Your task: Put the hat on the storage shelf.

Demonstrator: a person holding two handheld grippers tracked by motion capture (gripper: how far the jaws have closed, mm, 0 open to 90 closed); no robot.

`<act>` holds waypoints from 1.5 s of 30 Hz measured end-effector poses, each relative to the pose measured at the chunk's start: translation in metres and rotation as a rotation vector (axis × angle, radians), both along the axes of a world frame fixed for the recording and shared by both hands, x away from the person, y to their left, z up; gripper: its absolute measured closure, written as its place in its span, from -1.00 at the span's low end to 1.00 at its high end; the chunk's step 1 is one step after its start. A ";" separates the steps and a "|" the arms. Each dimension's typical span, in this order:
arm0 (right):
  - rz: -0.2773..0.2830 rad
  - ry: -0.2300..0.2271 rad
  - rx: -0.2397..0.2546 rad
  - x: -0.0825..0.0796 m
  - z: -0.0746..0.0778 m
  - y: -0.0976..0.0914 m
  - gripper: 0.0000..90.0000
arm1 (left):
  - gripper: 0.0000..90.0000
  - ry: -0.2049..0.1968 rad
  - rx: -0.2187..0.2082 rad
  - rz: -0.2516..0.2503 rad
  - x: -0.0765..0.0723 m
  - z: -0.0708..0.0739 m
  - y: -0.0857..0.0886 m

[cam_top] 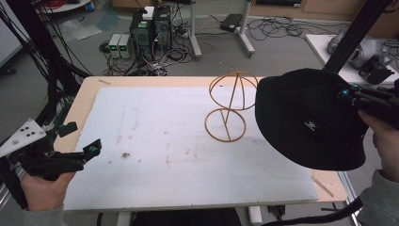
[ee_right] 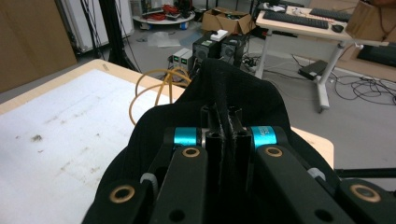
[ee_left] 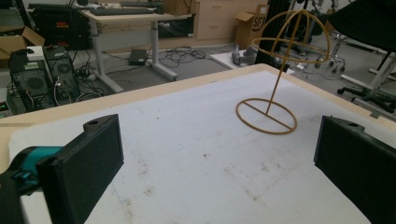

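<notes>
1. The right hand-held gripper (cam_top: 350, 92) is clamped tight on the brim of a black fabric bucket hat (cam_top: 306, 117) with a small white logo. In the right gripper view its two jaws are pressed together with the black cloth pinched between them (ee_right: 226, 126).
2. The hat hangs in the air off the right edge of the surface (cam_top: 89, 94), a pale wooden tabletop. It is tilted, with its crown facing the high camera and its brim drooping toward the person.
3. Just to the hat's left stands a thin golden wire hat stand (cam_top: 230, 106): a flat ring base resting on the mat, a slanted stem, and a round wire cage on top. The hat's edge overlaps the cage in the high view, but I cannot tell whether they touch.
4. The left hand-held gripper (cam_top: 82, 139) sits low at the near left corner of the surface, held in the person's left hand (cam_top: 44, 190). Its jaws stand wide apart with nothing between them, and in the left gripper view they frame the mat and the stand beyond (ee_left: 280, 79).
5. A white mat (cam_top: 164, 141) with a few brownish smudges covers most of the surface.
6. Behind the surface, dark computer towers (cam_top: 150, 28) and tangled cables lie on the grey floor.
</notes>
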State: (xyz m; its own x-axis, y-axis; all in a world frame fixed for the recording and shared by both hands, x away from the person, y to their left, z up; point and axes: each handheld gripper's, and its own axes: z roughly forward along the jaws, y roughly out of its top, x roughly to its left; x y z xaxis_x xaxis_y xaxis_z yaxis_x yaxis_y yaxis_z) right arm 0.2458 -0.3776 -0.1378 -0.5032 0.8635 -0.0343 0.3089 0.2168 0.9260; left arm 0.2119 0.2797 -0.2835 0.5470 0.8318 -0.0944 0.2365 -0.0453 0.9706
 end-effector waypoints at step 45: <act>0.189 -0.015 -0.023 0.100 0.028 0.072 0.96 | -0.96 0.000 0.008 0.072 -0.035 0.002 0.025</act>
